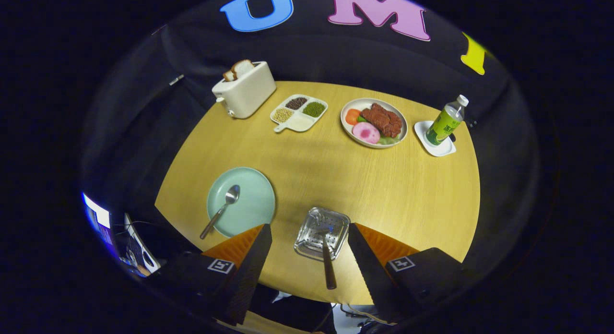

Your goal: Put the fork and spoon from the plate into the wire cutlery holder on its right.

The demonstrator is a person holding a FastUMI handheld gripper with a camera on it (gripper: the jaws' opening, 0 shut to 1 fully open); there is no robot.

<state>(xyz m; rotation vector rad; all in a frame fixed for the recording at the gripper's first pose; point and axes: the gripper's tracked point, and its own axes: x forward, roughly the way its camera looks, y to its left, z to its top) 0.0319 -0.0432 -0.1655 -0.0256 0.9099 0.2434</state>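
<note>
Jaws wide apart; fork (327,266) seemingly stands in wire holder (322,232); spoon (221,209) on plate (253,204).

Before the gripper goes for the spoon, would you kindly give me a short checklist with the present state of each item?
1. Fork in the wire cutlery holder: ok, its handle sticks out towards the fingers.
2. Spoon on the green plate, not yet moved: ok.
3. Gripper open and holding nothing: ok.
4. Spoon handle reachable: ok, it overhangs the plate's near rim.
5. Room in the holder beside the fork: cannot tell.
</note>
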